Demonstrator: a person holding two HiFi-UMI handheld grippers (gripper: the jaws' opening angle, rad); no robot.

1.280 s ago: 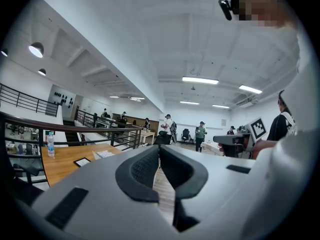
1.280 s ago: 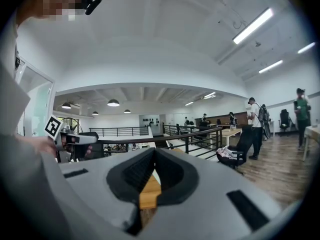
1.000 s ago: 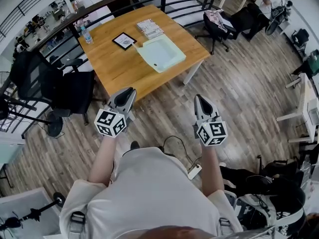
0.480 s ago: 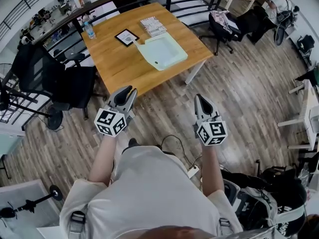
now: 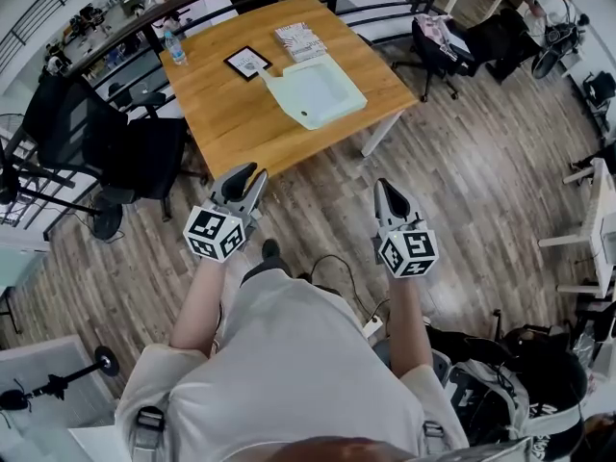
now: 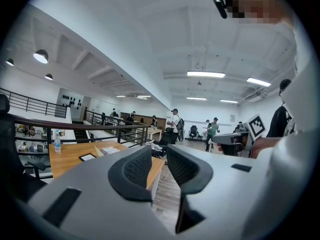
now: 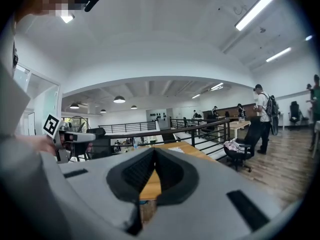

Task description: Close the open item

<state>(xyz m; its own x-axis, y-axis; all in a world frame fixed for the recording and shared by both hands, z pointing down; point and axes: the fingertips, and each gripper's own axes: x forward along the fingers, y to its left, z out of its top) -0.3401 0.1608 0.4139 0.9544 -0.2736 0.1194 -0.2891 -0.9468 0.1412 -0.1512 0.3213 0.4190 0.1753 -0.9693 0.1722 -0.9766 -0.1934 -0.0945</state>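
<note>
The open item (image 5: 313, 91) is a pale green flat case lying open on the wooden table (image 5: 231, 123), with its lid flap folded out to the left. Both grippers hang in the air short of the table's near edge. My left gripper (image 5: 250, 174) is open; its jaws have just been opening and nothing is between them (image 6: 159, 159). My right gripper (image 5: 382, 189) is shut, its pads meeting at the tips (image 7: 154, 151) with nothing held. The case lies well beyond both grippers.
On the table there are also a patterned book (image 5: 299, 39), a black-framed tablet (image 5: 248, 62) and a water bottle (image 5: 174, 46). A black chair (image 5: 106, 147) stands left of the table, a railing runs behind it, and an office chair (image 5: 448, 41) stands to its right. A white power strip (image 5: 374, 329) lies on the floor.
The table has shifted up and right in the head view. A shoe has come forward below the left gripper. Both grippers keep about the same place in the picture.
</note>
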